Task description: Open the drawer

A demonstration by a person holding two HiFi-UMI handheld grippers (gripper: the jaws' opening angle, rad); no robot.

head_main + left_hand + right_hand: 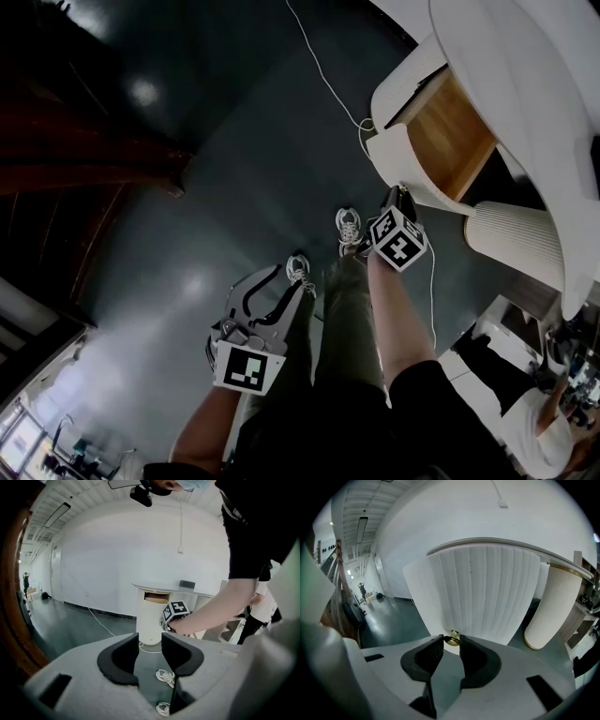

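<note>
Dark glossy floor (216,159) bears a white cable (325,80) and white cabinet (147,620).

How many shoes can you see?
2, both white, on the person's feet: one shoe nearest the open drawer, the other shoe down-left of it. None look hidden.

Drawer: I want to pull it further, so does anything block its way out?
Nothing visible does. The right tool grips the brass knob of the drawer; in front stand only the person's own legs, and a cable lies on the floor.
</note>
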